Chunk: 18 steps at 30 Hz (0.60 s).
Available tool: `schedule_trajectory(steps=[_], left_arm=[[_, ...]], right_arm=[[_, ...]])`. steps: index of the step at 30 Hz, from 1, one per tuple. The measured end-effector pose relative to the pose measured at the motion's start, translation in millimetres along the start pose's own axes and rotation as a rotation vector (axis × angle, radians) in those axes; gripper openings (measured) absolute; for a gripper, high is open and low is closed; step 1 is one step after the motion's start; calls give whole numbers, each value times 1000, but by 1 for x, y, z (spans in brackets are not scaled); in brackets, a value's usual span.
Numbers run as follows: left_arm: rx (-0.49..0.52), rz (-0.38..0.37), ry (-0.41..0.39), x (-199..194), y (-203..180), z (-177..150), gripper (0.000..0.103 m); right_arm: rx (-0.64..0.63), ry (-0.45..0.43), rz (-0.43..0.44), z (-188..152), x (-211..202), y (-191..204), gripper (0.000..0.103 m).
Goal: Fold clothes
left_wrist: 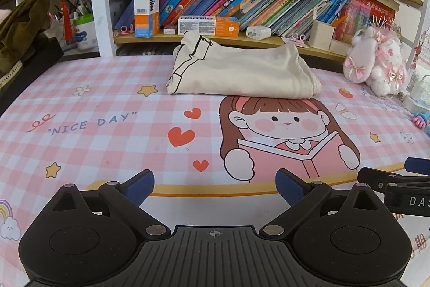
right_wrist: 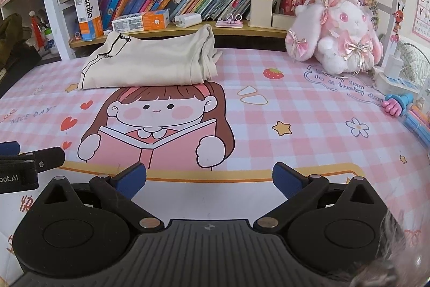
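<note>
A cream garment (left_wrist: pixel 239 70) with black line trim lies folded in a compact bundle at the far side of the pink checked table mat (left_wrist: pixel 107 104), just below the bookshelf. The right wrist view has the same garment (right_wrist: pixel 150 63) at upper left. My left gripper (left_wrist: pixel 215 187) is open near the front edge of the mat, well short of the garment, with nothing between its blue pads. My right gripper (right_wrist: pixel 209 182) is open too and holds nothing. Each gripper's arm shows at the edge of the other's view.
A bookshelf (left_wrist: pixel 242 41) with leaning books and toothpaste boxes (left_wrist: pixel 146 7) stands right behind the garment. A pink plush rabbit (right_wrist: pixel 338 36) sits at back right, a power strip (right_wrist: pixel 395 80) and pink toy (right_wrist: pixel 397 104) along the right edge. An olive cloth (left_wrist: pixel 21 28) lies at left.
</note>
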<state>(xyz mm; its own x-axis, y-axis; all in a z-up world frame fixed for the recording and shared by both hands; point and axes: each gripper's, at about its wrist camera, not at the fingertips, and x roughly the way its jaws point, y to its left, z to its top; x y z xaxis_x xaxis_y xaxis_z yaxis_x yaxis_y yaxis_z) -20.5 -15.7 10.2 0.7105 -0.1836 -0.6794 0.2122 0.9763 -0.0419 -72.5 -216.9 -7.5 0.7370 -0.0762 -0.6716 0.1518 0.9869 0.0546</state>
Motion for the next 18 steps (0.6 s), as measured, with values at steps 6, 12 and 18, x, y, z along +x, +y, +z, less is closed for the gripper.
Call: schedule_trajectory(steps=[6,12,18], left_arm=[[-2,3,7,3,1,0,99],[1,3,16,4,1,0,99],[7,10,19,6,0,-1,99]], right_arm=[[-4,4,-1,1,2,0,101],[-3,5,0,1,3,0,101],[-1,6,1,2,5,-1,101]])
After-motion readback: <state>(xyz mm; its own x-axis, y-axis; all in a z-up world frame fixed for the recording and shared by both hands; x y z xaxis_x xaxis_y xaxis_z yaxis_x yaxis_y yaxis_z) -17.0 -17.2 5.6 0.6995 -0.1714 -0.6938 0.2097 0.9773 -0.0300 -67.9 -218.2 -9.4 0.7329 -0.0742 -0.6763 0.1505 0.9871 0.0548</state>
